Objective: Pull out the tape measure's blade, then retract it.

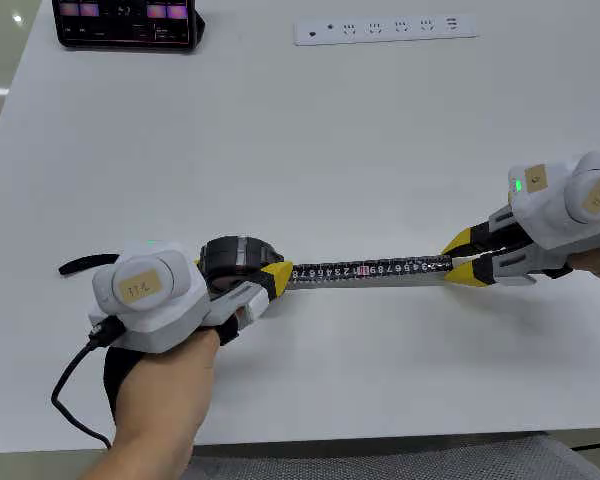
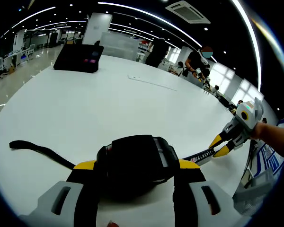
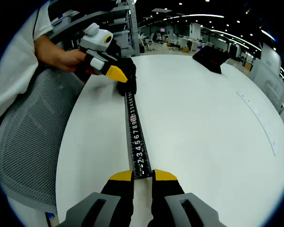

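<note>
The black tape measure case [image 1: 237,262] rests on the white table with my left gripper [image 1: 268,280] shut on it; in the left gripper view the case [image 2: 137,161] sits between the yellow-tipped jaws. Its dark blade [image 1: 370,270] with white numbers runs out to the right, low over the table. My right gripper [image 1: 460,258] is shut on the blade's end. In the right gripper view the blade [image 3: 135,137] stretches from my right gripper [image 3: 143,177] away to the case [image 3: 128,79] held by the left gripper [image 3: 116,73]. A black wrist strap [image 1: 80,265] trails left of the case.
A black device with a lit screen [image 1: 127,22] stands at the table's far left edge. A white power strip [image 1: 385,28] lies at the far middle. A black cable [image 1: 75,385] hangs from the left gripper near the front edge [image 1: 380,435]. People stand in the background [image 2: 199,59].
</note>
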`<state>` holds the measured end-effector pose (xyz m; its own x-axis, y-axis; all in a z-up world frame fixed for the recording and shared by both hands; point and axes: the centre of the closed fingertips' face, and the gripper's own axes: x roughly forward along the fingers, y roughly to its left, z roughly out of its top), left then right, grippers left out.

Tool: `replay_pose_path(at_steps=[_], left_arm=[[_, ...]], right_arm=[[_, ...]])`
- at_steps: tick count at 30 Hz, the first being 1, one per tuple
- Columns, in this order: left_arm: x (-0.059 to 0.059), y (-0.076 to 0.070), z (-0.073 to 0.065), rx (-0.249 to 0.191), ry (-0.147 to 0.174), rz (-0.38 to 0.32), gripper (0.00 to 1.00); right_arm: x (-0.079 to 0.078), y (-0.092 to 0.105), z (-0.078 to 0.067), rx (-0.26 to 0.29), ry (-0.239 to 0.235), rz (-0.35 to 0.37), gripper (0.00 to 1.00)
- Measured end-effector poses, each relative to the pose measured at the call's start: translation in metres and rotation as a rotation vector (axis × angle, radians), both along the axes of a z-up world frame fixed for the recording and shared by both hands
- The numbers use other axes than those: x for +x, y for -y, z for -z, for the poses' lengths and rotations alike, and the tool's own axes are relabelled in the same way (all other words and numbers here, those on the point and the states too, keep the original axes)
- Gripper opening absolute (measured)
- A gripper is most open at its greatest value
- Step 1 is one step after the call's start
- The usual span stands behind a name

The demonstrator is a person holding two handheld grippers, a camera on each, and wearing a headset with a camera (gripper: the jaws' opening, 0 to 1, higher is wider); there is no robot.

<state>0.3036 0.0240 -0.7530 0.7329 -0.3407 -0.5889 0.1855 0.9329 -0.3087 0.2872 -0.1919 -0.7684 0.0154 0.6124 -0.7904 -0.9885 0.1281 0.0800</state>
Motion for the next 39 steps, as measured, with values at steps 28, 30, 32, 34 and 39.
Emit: replay_pose_path(at_steps=[28, 30, 32, 34, 39], left_arm=[[-0.001, 0.000, -0.002, -0.033, -0.004, 0.005, 0.59], [-0.001, 0.000, -0.002, -0.034, -0.005, 0.005, 0.59], [0.000, 0.000, -0.002, -0.037, -0.004, 0.004, 0.59], [0.000, -0.001, -0.001, -0.037, -0.004, 0.004, 0.59], [0.000, -0.001, -0.002, -0.041, -0.007, 0.004, 0.59]], right_arm=[[-0.006, -0.058, -0.001, 0.102, -0.036, -0.027, 0.10], [-0.006, -0.062, -0.001, 0.111, -0.038, -0.027, 0.10], [-0.006, -0.067, -0.002, 0.121, -0.040, -0.025, 0.10], [-0.006, -0.070, -0.002, 0.125, -0.039, -0.026, 0.11], [-0.006, -0.080, -0.001, 0.140, -0.039, -0.026, 0.11]])
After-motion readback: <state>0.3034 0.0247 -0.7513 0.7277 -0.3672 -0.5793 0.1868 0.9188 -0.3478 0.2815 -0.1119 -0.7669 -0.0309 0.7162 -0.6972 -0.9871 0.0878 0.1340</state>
